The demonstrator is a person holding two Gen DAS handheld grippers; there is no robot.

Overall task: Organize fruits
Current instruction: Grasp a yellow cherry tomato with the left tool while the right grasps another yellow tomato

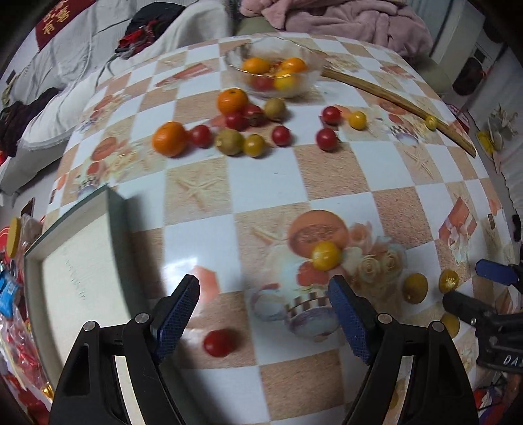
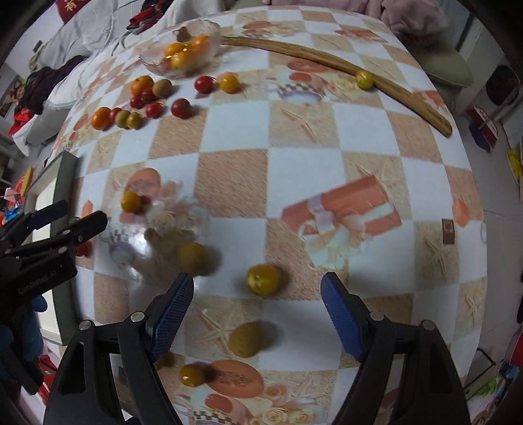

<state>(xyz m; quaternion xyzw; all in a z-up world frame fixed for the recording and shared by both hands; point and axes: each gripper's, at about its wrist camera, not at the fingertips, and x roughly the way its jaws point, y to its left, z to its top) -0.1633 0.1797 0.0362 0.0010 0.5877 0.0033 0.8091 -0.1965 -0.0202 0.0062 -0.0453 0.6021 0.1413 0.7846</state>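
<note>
A glass bowl [image 1: 313,70] at the far side of the checkered table [image 1: 271,170] holds oranges and small tomatoes. In front of it lie two oranges [image 1: 170,138], red tomatoes [image 1: 327,139] and yellow-green fruits [image 1: 229,141]. My left gripper [image 1: 264,299] is open above the table; a red tomato [image 1: 218,342] lies below between its fingers and a yellow tomato [image 1: 326,255] just beyond the right fingertip. My right gripper [image 2: 256,297] is open over a yellow tomato [image 2: 262,280], with other yellow fruits [image 2: 193,258] around it. Neither gripper holds anything.
A book [image 1: 78,258] lies at the table's left edge. A long wooden stick [image 2: 343,65] curves across the far right with a yellow fruit [image 2: 364,79] against it. Bedding and clothes [image 1: 343,16] lie beyond the table. Each view shows the other gripper [image 2: 49,235] at its side edge.
</note>
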